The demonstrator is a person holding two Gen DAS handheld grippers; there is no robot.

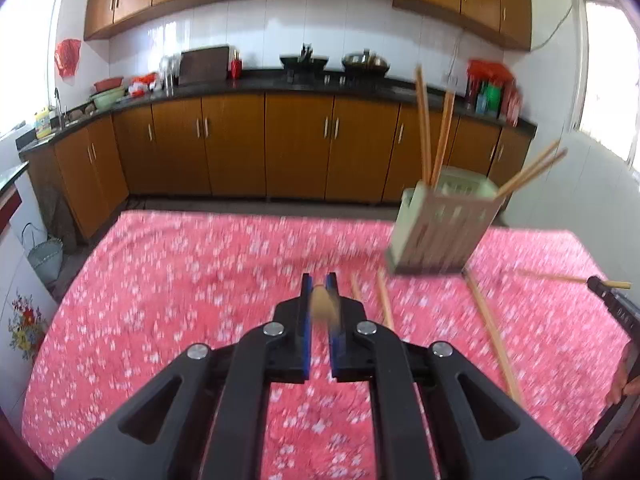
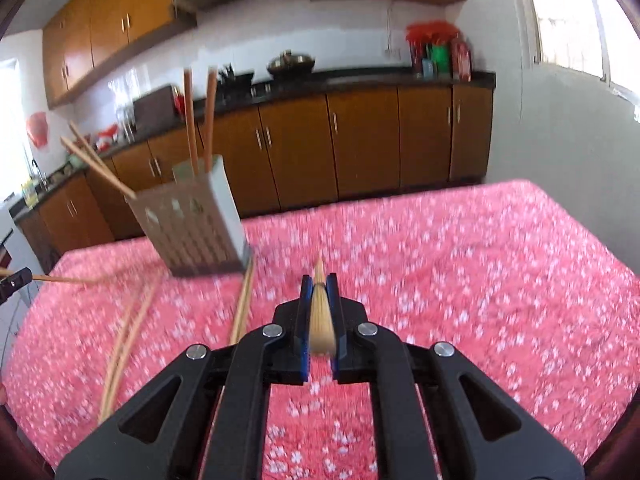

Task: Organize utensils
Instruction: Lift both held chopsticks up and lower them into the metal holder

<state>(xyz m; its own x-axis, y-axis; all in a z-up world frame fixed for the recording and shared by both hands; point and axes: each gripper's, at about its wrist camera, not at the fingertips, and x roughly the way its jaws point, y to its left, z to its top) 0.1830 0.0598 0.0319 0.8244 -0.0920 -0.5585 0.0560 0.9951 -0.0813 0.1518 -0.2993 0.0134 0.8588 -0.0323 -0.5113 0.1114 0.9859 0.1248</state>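
The utensil holder (image 1: 440, 228), a pale slotted box, stands on the table near its far edge, between the two grippers: toward the far right corner in the left wrist view, toward the far left corner in the right wrist view. Four chopsticks stand inside it. Two of them (image 1: 434, 124) rise almost upright and two (image 1: 532, 168) lean outward over one side of the box.

More chopsticks lie loose on the red flowered tablecloth (image 1: 180, 280), just beside the base of the holder on the near side. In the left wrist view two short blurred ones (image 1: 384, 300) lie close together and a longer one (image 1: 494, 336) runs toward the near edge of the table.

The left gripper (image 1: 319, 280) is pressed together on a chopstick (image 1: 323, 308), which lies between its blue pads and points along the fingers. The right gripper (image 2: 319, 280) pinches another chopstick (image 2: 321, 316) in the same way, and the thin tip comes out a little past the fingertips. Both grippers are above the cloth and not touching it. Each picture is blurred.

Behind the table there is a kitchen counter (image 1: 320, 84) with brown cabinets (image 1: 300, 144) under it and pots on the stove.
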